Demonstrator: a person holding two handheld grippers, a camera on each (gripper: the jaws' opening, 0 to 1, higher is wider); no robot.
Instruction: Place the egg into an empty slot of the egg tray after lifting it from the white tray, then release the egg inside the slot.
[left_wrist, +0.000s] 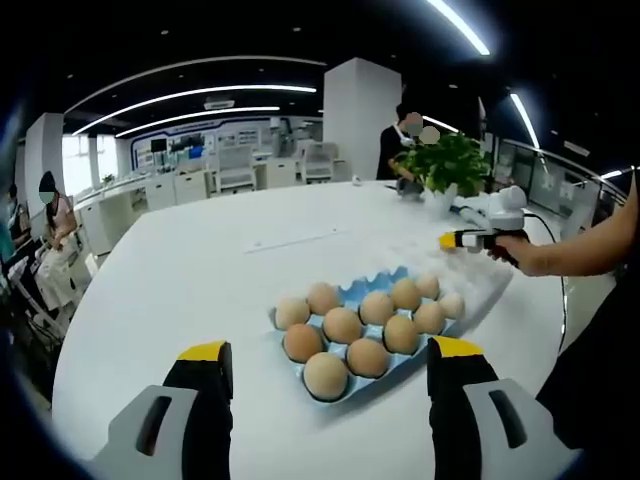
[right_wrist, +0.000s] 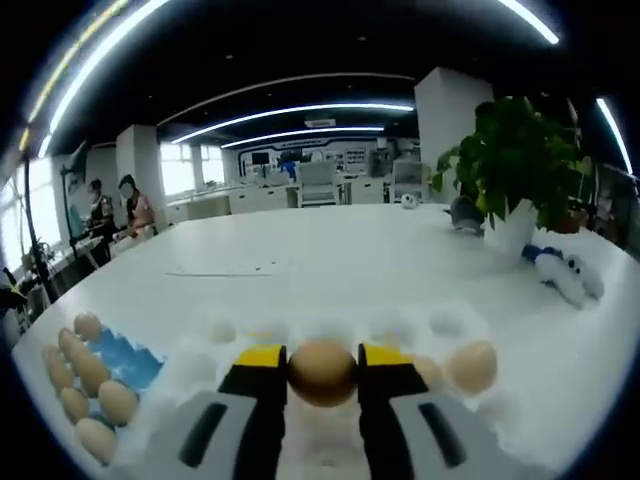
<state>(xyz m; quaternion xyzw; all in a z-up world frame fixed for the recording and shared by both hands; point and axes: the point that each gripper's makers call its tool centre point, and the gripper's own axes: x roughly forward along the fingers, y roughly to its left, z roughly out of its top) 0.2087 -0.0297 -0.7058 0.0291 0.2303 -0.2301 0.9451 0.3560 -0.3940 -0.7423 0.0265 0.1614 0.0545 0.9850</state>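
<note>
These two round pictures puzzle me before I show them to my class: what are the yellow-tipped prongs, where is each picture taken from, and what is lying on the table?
No robot here: a person holds a two-jaw gripper in each hand, and a camera rides on each. In the left gripper view, the left gripper stands open above a blue egg tray of brown eggs on a white table; the person's hand holds the other gripper farther off. In the right gripper view, the right gripper pinches one brown egg over a white tray. Another egg lies there. A potted plant stands behind.
</note>
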